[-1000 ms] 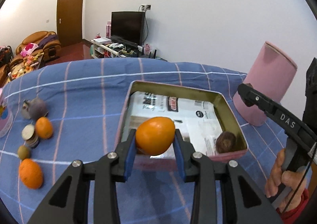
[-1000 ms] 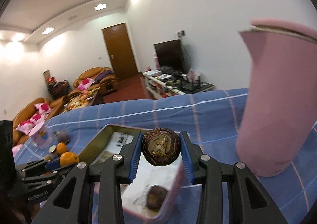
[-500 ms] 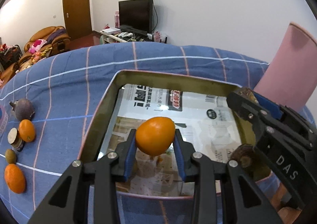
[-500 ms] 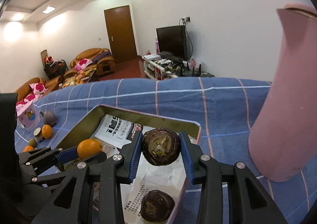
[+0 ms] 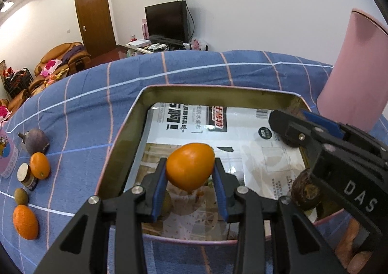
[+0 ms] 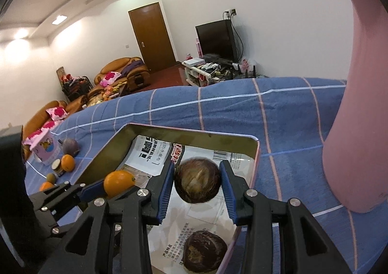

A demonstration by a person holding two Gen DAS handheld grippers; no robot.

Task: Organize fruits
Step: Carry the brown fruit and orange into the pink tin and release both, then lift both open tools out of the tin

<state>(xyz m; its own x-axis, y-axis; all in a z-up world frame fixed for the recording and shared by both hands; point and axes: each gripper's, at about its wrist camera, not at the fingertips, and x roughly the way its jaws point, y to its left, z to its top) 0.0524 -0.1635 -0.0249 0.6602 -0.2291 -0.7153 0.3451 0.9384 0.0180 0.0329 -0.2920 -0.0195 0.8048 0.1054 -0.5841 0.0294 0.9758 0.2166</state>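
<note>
My left gripper is shut on an orange and holds it above the near left part of the metal tin. My right gripper is shut on a dark brown round fruit and holds it above the right side of the tin. A second brown fruit lies in the tin's near right corner; it also shows in the left wrist view. The right gripper's black arm reaches over the tin from the right. The orange shows in the right wrist view.
On the blue checked cloth left of the tin lie two oranges, a purple mangosteen, a kiwi and a small jar. A tall pink container stands right of the tin. A pink box sits at far left.
Both grippers have moved forward over the tin and lower, each still holding its fruit. The right gripper now reaches further across the tin's right side.
</note>
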